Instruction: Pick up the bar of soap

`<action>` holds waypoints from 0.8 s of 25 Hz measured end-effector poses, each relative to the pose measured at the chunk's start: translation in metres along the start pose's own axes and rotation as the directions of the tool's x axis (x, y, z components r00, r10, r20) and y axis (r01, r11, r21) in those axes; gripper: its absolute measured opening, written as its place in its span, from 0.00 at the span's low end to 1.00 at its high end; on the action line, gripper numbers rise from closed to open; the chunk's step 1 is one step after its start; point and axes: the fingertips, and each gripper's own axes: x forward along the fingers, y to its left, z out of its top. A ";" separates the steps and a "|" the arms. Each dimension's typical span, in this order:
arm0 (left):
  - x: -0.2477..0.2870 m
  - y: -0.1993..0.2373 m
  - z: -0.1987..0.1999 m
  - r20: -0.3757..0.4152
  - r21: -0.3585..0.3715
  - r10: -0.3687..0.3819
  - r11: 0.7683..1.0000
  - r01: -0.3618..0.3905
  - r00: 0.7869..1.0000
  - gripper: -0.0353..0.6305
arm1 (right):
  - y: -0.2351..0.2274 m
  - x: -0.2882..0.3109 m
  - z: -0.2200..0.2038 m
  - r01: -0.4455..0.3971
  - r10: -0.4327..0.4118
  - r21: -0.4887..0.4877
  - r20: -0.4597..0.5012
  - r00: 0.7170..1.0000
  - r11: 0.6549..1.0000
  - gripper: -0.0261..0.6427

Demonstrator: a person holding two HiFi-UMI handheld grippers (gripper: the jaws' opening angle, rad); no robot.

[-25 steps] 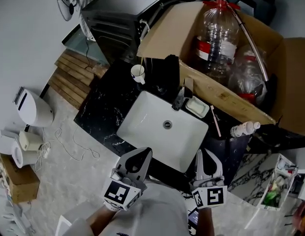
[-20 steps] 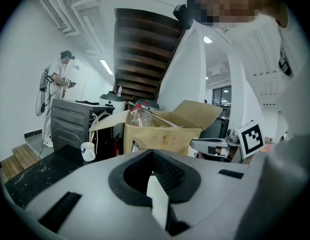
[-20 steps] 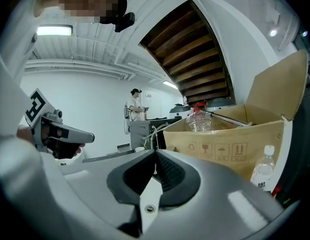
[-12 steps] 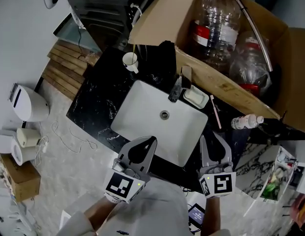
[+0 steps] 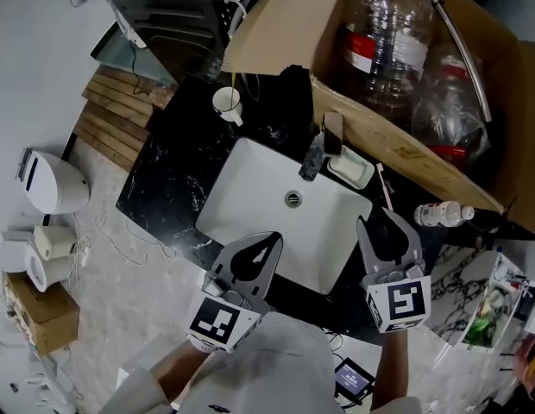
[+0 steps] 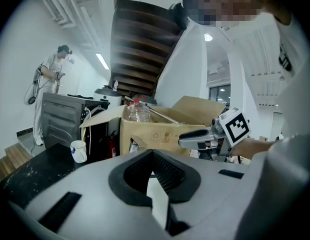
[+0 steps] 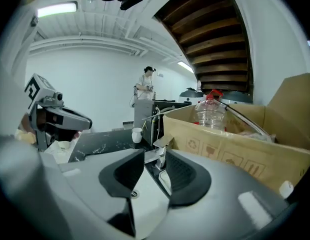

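The pale bar of soap (image 5: 349, 167) lies in a white dish on the black counter, just right of the faucet (image 5: 315, 154) behind the white sink (image 5: 250, 198). My right gripper (image 5: 380, 221) hovers over the sink's near right corner, short of the soap. Its jaws have just been opening and stand open with nothing between them. In the right gripper view, the faucet (image 7: 162, 148) shows through the gap of the right gripper (image 7: 154, 154). My left gripper (image 5: 273, 238) is shut and empty over the sink's front edge; the left gripper (image 6: 152, 153) points toward the cardboard box.
A big cardboard box (image 5: 397, 149) with plastic bottles (image 5: 381, 33) stands behind the counter. A white cup (image 5: 226, 102) sits at the back left, a pink toothbrush (image 5: 383, 188) and a small bottle (image 5: 440, 213) at the right. A person (image 6: 52, 91) stands far off.
Both grippers have moved forward over the sink's near edge. The right gripper's jaws went from shut to open. The left gripper stayed shut.
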 end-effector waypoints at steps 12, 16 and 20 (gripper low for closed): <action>0.028 0.013 0.002 -0.024 -0.019 -0.030 0.999 0.030 0.999 0.06 | -0.023 0.046 -0.009 -0.051 0.035 -0.099 -0.149 0.988 0.994 0.26; 0.037 0.017 -0.001 -0.032 -0.017 -0.037 0.999 0.037 0.999 0.06 | -0.024 0.063 -0.027 -0.083 0.056 -0.127 -0.208 0.977 0.988 0.26; 0.046 0.022 -0.006 -0.043 -0.023 -0.041 0.999 0.040 0.998 0.06 | -0.025 0.081 -0.039 -0.110 0.068 -0.154 -0.253 0.965 0.982 0.26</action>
